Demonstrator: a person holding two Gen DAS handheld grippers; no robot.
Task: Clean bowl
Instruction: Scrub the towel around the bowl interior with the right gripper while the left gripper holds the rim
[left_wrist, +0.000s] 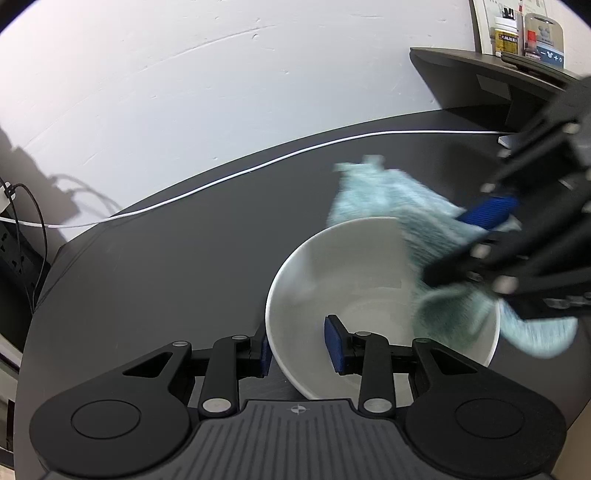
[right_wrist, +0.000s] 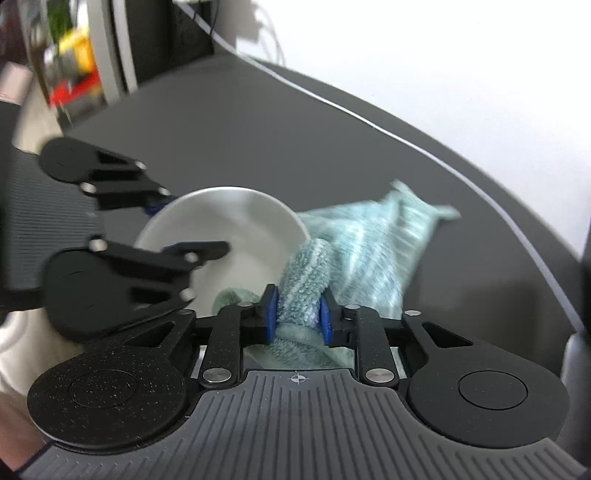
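The left gripper (left_wrist: 299, 347) straddles the near wall of the white bowl (left_wrist: 332, 266): one finger sits outside the rim and the other inside, pinching the wall, probably to steady the bowl on the dark bench (left_wrist: 166, 258) while it is wiped. To the right, the right gripper (right_wrist: 297, 314) has its fingers clamped on a bunched fold of the light-blue microfibre cloth (right_wrist: 365, 243), which trails over the bowl's far rim. Motion blur smears the cloth's edges, and the bowl's base is hidden behind the left gripper's fingers.
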